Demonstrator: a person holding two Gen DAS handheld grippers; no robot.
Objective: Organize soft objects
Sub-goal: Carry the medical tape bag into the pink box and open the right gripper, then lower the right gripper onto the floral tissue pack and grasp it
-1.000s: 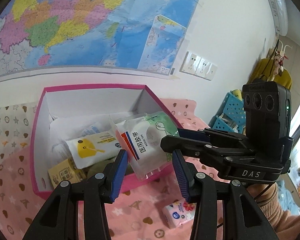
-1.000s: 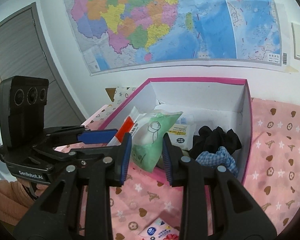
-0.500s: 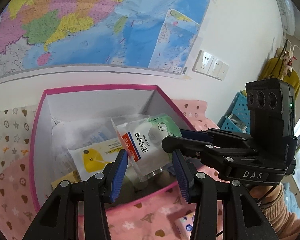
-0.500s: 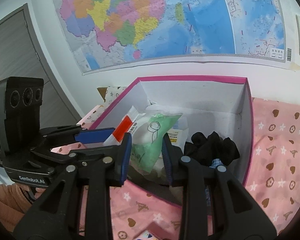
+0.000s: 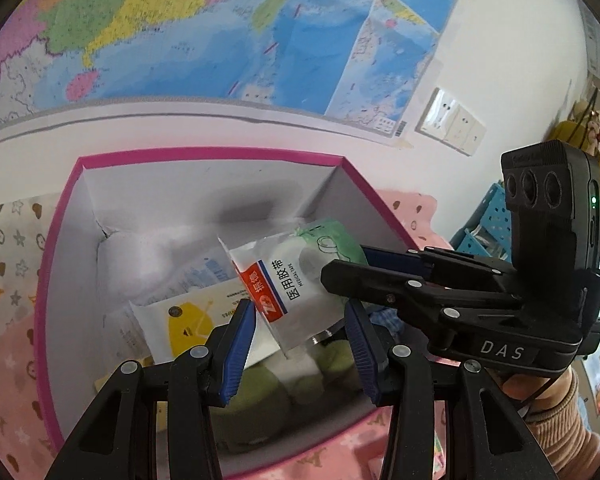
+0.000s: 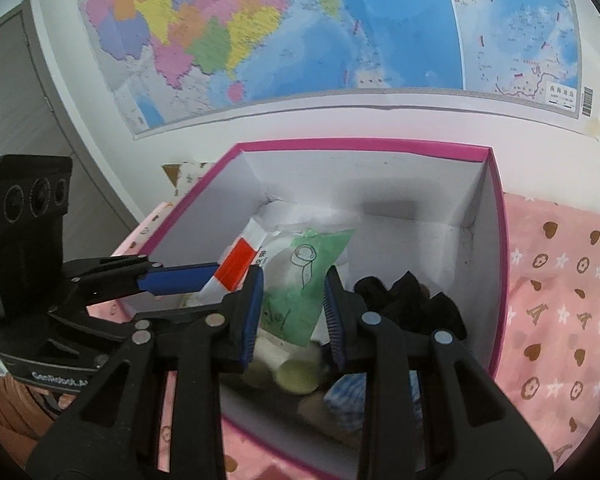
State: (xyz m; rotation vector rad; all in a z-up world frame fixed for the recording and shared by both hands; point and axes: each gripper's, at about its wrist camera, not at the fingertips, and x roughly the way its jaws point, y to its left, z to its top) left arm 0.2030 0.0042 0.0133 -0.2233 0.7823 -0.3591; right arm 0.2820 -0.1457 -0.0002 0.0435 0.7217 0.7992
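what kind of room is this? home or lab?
Probably a home room, maybe a bedroom or kid's room: a wall map over wall sockets, a pink patterned cloth under the pink box, and blue storage baskets at the side.

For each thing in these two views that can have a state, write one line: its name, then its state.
Pink box: open, no lid on it, partly filled.
Medical tape packet: sealed, tilted, held above the box contents by both grippers.
Left gripper: shut on the packet's red-striped end.
Right gripper: shut on the packet's green end.
Yellow wipes pack: lying flat in the box.
Black cloth: crumpled in the box.
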